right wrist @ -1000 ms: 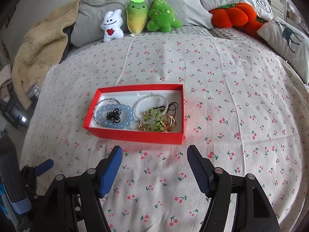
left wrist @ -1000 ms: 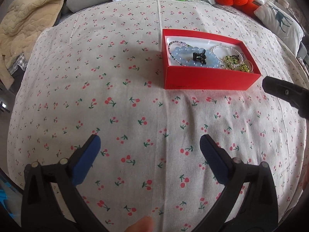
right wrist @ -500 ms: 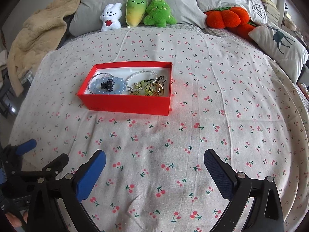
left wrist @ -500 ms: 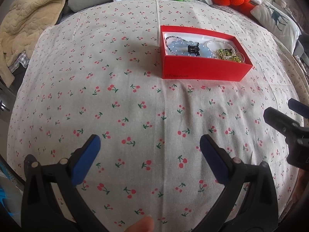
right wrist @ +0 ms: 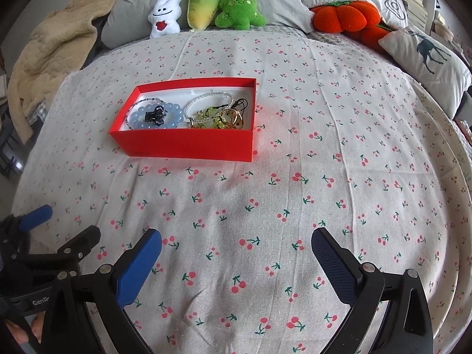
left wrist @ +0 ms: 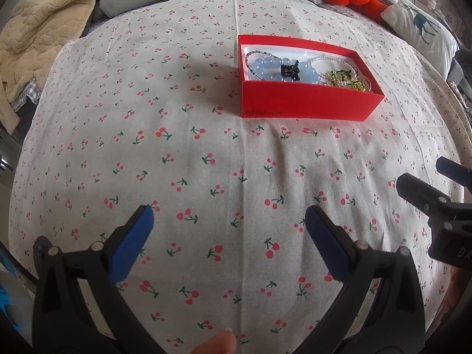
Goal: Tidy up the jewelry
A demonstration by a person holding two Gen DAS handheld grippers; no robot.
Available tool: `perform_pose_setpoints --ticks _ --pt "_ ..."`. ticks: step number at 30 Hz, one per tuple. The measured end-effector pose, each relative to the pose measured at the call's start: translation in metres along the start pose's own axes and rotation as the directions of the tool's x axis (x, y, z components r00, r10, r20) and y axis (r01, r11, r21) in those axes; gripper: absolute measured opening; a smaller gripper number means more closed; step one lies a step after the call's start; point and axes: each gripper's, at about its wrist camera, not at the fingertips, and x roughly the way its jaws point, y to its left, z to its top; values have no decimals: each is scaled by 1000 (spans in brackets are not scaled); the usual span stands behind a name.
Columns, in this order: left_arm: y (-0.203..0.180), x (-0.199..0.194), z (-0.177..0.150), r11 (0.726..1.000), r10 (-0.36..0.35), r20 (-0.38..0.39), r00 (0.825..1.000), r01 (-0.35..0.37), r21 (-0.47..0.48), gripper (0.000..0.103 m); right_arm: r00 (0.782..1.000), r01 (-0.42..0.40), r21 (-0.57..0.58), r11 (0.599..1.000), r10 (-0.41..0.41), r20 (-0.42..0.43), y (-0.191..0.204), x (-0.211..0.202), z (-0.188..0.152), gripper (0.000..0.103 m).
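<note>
A red box sits on the cherry-print bedspread, ahead of both grippers. Inside lie a pale blue bead bracelet with a black charm, a thin clear-bead bracelet, and a tangle of green and gold pieces. My left gripper hangs open over bare cloth, well short of the box. My right gripper is open wide too, nothing between its fingers. Each gripper shows at the other view's edge.
Plush toys and grey pillows line the head of the bed. An orange pumpkin cushion and a deer pillow lie at the far right. A beige blanket hangs off the far left corner.
Both grippers have drawn back from the box, which now looks smaller and farther. The right gripper's jaws went from half open to fully wide. The jewelry in the box has not moved.
</note>
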Motion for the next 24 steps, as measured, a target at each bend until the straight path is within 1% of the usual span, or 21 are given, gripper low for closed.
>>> perform_pose_setpoints --ticks 24 --pt "-1 1 0 1000 15 1 1000 -15 1 102 1000 2 2 1000 -2 -14 1 5 -2 102"
